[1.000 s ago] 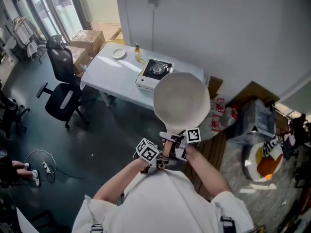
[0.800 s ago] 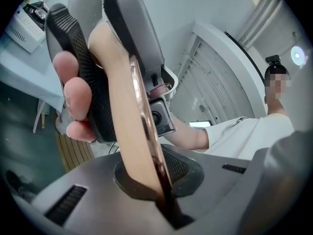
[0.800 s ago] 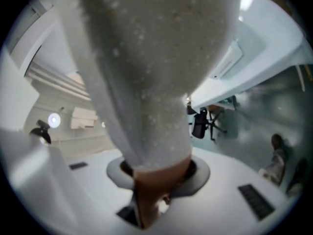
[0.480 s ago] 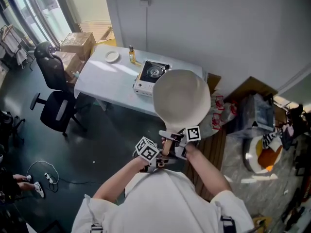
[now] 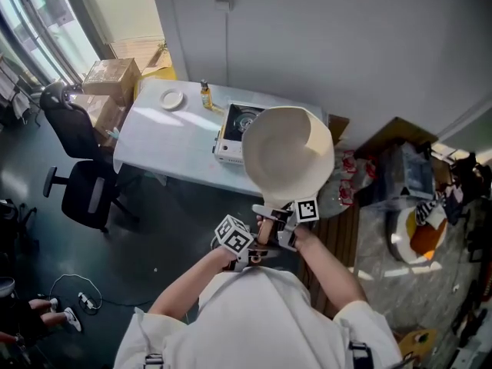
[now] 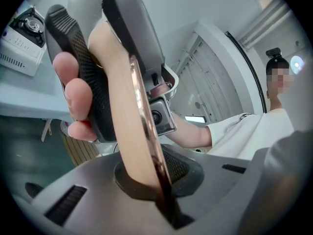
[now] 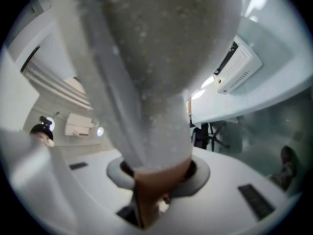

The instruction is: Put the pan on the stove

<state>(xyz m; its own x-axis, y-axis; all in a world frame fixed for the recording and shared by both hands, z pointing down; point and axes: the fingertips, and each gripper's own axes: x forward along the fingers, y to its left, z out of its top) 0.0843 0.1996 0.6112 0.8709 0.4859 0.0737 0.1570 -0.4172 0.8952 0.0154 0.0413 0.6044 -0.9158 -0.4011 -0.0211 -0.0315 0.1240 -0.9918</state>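
**Both claws on the handle, pan in the air**

My left claw [image 6: 159, 190] is closed down tight on the thin tail end of the pan's handle [image 6: 122, 111]. The wood, with its coppery edge strip, runs straight into the slot between the jaws, and the pads themselves are buried under it. My right claw [image 7: 156, 180] sits further up the same handle, jaws partway apart and clamped where the brown wood meets the speckled cream body. That view is so close that the wood is only a blur. The pan fills the upper half of it, its rim cut off by the frame. In the left gripper view my fingers [image 6: 73, 99] wrap round the right claw's black grip, which blocks most of the pan from there.

In the head view both claws are held close in front of my chest, one just behind the other. The pan [image 5: 286, 154] juts out from them — carried by the handle alone, touching nothing else, well apart from the table [image 5: 169, 133].

The stove [image 5: 237, 123] stands on the right part of that white table. The pan's cream bowl covers the stove's right side and the table's far right end, so only the left part of the burner shows. Left of the stove on the table are a small bottle [image 5: 205, 95] and a plate [image 5: 171, 99]. A dark chair [image 5: 81, 171] at the table's left end is hard to pick out against the dark floor. Cardboard boxes [image 5: 108, 75] sit beyond it.
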